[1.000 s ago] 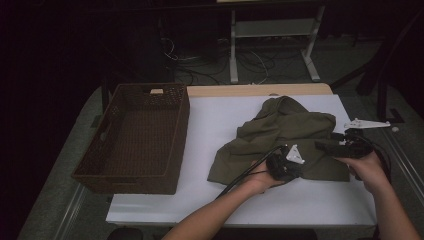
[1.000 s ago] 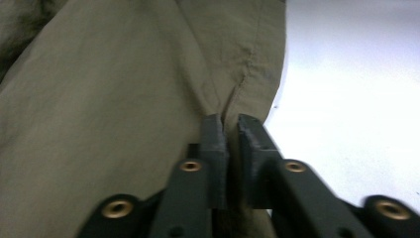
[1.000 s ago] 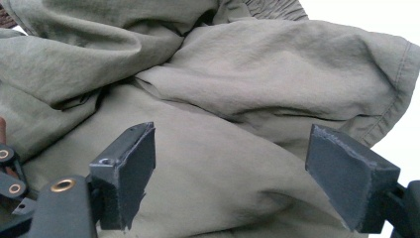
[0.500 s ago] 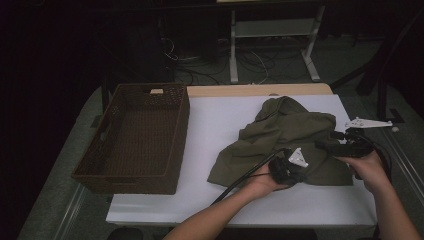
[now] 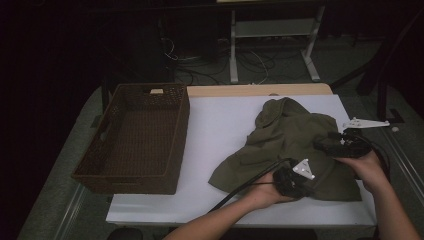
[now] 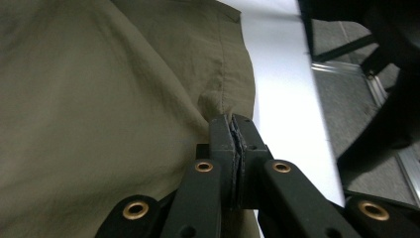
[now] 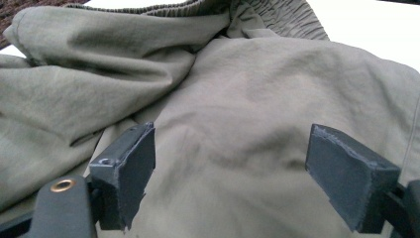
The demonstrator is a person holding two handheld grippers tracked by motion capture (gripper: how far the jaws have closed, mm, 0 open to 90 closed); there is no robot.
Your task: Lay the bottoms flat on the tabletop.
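Note:
An olive-green garment (image 5: 292, 137) lies crumpled on the right half of the white table (image 5: 220, 125). My left gripper (image 5: 306, 181) rests on the garment's near part, and in the left gripper view its jaws are shut on a fold at the garment's hem (image 6: 221, 101). My right gripper (image 5: 325, 145) hovers over the garment's right side. Its jaws stand wide open above the cloth (image 7: 237, 129), with nothing between the pads (image 7: 136, 163).
A dark brown wicker basket (image 5: 95, 167) sits on the table's left side, nothing visible inside it. Beyond the table's far edge are a wooden strip (image 5: 260, 90), cables and a white stand (image 5: 272, 30) on the floor. A metal rail (image 5: 407, 165) runs along the right.
My left gripper has shifted slightly right along the garment's near edge. The right gripper has stayed over the garment's right side.

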